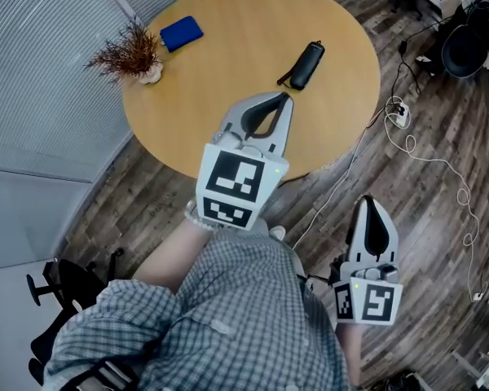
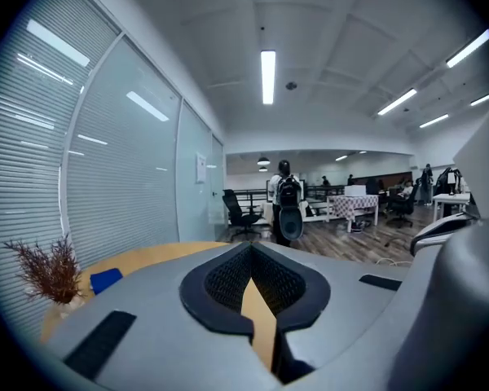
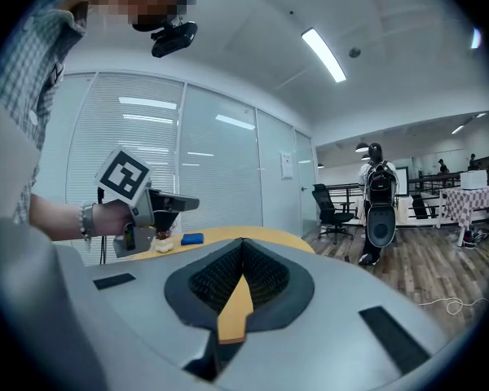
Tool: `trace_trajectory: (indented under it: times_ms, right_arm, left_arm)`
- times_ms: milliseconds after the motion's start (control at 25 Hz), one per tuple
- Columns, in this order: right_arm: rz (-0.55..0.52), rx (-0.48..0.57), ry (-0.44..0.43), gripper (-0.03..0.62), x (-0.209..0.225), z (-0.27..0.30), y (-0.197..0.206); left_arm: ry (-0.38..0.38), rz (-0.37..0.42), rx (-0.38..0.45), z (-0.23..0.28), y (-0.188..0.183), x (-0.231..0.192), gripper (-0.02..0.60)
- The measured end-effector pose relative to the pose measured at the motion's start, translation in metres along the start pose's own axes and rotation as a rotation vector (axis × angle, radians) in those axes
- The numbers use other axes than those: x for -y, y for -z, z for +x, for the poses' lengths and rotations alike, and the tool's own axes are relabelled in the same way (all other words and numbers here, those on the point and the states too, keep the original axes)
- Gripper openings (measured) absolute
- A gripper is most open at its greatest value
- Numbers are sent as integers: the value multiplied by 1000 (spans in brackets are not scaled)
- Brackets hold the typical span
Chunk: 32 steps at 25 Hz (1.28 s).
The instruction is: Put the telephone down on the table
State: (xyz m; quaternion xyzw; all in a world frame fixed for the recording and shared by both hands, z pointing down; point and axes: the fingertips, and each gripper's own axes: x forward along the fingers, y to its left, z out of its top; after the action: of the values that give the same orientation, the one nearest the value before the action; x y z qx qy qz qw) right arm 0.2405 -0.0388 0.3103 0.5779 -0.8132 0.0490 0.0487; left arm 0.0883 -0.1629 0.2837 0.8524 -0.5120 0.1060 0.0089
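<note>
Round and wood-topped, the bench (image 1: 228,88) stands by a glass wall with blinds (image 1: 33,63), on a plank floor (image 1: 147,194) with white cable (image 1: 428,153) trailing across it. Only the head view gives me the telephone (image 1: 303,65): a black handset lying flat near the bench's right edge, touched by nothing. That view also shows a blue object (image 1: 182,33) and a dried sprig (image 1: 130,54) on the far left side.

From above, the left tongs (image 1: 286,98) hang over the near rim, pointing toward the telephone but clearly apart from it. The left gripper view shows their jaws pressed tip to tip with nothing between them. It also shows an open office with a black chair (image 2: 243,213) beyond.

The right tongs (image 1: 365,204) sit lower, over the floor beside my checked shirt (image 1: 228,308). The right gripper view shows those jaws closed and empty too. It alone shows the left tongs side-on in the hand (image 3: 106,217).
</note>
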Motion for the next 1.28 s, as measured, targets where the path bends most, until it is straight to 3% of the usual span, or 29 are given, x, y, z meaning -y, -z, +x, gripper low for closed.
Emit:
trace_trajectory:
  times_ms: [400, 720, 960, 1080, 1280]
  right_arm:
    - [-22, 8, -4, 8, -53, 1, -12]
    - [-45, 18, -35, 8, -141, 8, -14]
    - [-32, 15, 13, 8, -199, -9, -13]
    - [-24, -3, 44, 8, -217, -16, -6]
    - [-28, -44, 34, 8, -233, -24, 1]
  left_arm:
    - [3, -67, 32, -96, 8, -37, 8]
    - [69, -95, 70, -167, 26, -68, 8]
    - [113, -123, 70, -217, 45, -99, 8]
    - [166, -115, 68, -228, 57, -102, 6]
    - [196, -194, 34, -242, 75, -99, 6]
